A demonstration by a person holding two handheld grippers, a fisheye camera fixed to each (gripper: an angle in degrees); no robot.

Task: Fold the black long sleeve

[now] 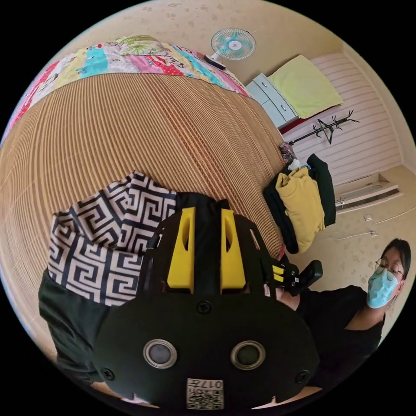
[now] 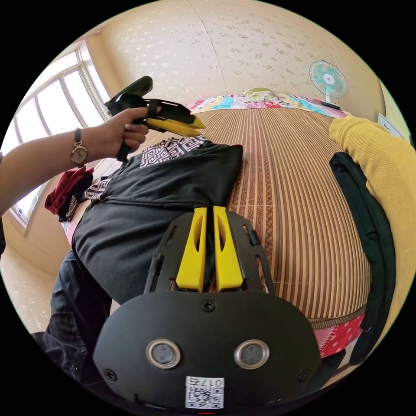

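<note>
Black long sleeve point(image 2: 143, 208) spread on bamboo mat point(image 2: 286, 182), lower left of frame. Right gripper point(image 2: 207, 210) clenched on its fabric; left gripper point(image 1: 207, 212) released (jaws parted over black cloth).

Bright window point(image 2: 52, 125) daylight, fisheye-warped edges

Bed's got a striped bamboo mat point(image 2: 281, 186) on it. The black long sleeve point(image 2: 143, 216) lies on that, patchwork quilt point(image 1: 130, 58) at the far end
</note>
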